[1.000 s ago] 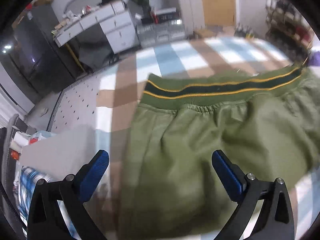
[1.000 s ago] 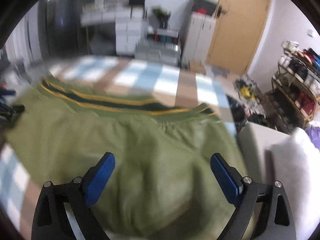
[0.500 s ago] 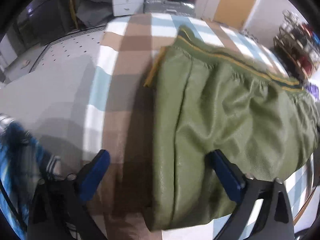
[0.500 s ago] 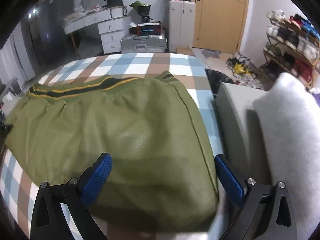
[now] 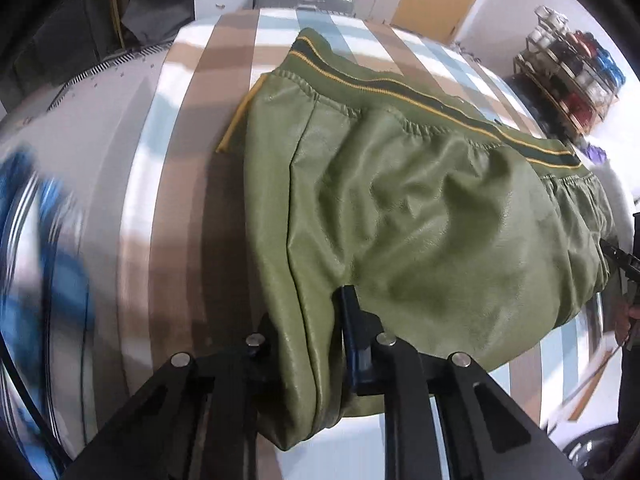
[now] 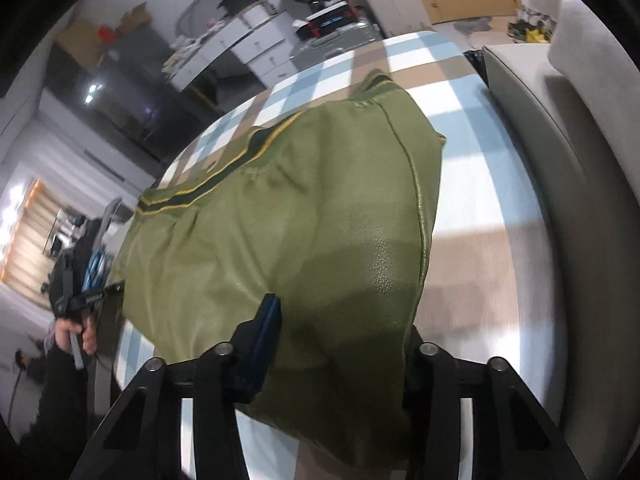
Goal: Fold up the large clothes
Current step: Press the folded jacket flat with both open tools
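Note:
An olive green jacket with a dark, yellow-striped hem band lies folded on a checked bedcover. My left gripper is shut on the jacket's near left corner; the fabric bunches between its fingers. In the right wrist view the jacket fills the middle, and my right gripper is shut on its near right corner. The right-hand finger is hidden under the fabric. Each gripper shows at the other view's edge: the right one in the left wrist view, the left one in the right wrist view.
A grey sofa or cushion runs along the bed's right side. White drawers and a suitcase stand beyond the bed's far end. A shoe rack stands at the right. A blurred blue item lies at the left.
Both grippers went from open above the jacket to shut on its near corners. Both have swung outward and lowered to the jacket's edge.

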A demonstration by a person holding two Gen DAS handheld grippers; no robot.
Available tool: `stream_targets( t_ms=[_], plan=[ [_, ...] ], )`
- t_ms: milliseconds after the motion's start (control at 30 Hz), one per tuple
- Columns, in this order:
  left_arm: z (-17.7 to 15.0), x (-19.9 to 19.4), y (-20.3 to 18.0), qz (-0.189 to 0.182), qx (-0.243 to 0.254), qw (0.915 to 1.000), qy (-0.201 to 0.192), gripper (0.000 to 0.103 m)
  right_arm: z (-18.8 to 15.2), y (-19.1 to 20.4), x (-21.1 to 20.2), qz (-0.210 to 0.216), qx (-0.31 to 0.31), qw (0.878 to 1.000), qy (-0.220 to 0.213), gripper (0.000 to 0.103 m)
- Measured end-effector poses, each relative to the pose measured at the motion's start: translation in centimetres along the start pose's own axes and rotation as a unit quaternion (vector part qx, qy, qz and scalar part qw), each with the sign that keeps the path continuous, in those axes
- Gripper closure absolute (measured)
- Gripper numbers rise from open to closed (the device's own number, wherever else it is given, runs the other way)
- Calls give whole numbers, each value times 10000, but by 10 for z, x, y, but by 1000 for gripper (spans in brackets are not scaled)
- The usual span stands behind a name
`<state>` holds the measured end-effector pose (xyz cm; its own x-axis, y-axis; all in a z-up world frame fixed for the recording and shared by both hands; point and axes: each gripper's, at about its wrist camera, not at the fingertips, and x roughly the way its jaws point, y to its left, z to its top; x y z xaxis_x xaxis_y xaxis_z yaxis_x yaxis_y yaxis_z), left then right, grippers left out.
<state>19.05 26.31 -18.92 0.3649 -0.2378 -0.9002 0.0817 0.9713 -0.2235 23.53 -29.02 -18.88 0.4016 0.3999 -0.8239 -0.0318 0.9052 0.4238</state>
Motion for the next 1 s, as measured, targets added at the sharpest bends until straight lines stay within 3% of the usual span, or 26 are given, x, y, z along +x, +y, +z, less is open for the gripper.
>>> stream_targets(
  t_ms=[200, 267, 367, 433, 500, 533, 567, 600, 667, 767, 800, 833, 933, 1000],
  plan=[
    [-73, -34, -2, -218, -11, 9995, 214, 89, -76, 6, -48, 128, -120, 9998, 104, 62],
    [-91, -45, 5, -75, -226, 9997, 28, 81, -96, 8, -60, -98, -220, 9997, 59, 56],
    [-103, -78, 4, 681, -393, 9955, -532, 75, -107, 19, -84, -964, -504, 9937, -270, 52],
    [-109, -113, -11, 1014, -340, 9873, -1173, 74, -106, 40, -114, -1663, -688, 9796, -895, 50],
    [-110, -137, -35, 1060, -42, 9777, -1812, 52, -105, 60, -141, -1533, -775, 9734, -1518, 49],
    [-109, -142, -51, 836, 196, 9750, -2047, 26, -104, 73, -148, -1338, -841, 9725, -1713, 48],
    [-106, -142, -62, 644, 361, 9738, -2151, 18, -104, 93, -151, -1138, -985, 9704, -1887, 39],
    [-102, -138, -77, 482, 537, 9732, -2182, 18, -103, 109, -148, -1071, -1131, 9676, -1988, 30],
    [-87, -111, -107, 354, 966, 9748, -1978, 18, -100, 143, -127, -1041, -1410, 9612, -2131, 29],
    [-76, -51, -127, 647, 1295, 9802, -1353, 20, -89, 177, -67, -789, -1608, 9680, -1758, 32],
    [-71, -25, -123, 795, 1191, 9839, -1066, 21, -85, 187, -36, -985, -1744, 9671, -1569, 32],
    [-69, -7, -113, 642, 1042, 9882, -922, 20, -88, 190, -14, -1243, -1809, 9659, -1376, 33],
    [-70, -5, -93, 397, 854, 9893, -1115, 16, -94, 180, 49, -1749, -1748, 9671, -604, 33],
    [-70, -3, -93, 478, 964, 9872, -1176, 14, -100, 179, 65, -1996, -2109, 9534, -818, 32]
  ],
)
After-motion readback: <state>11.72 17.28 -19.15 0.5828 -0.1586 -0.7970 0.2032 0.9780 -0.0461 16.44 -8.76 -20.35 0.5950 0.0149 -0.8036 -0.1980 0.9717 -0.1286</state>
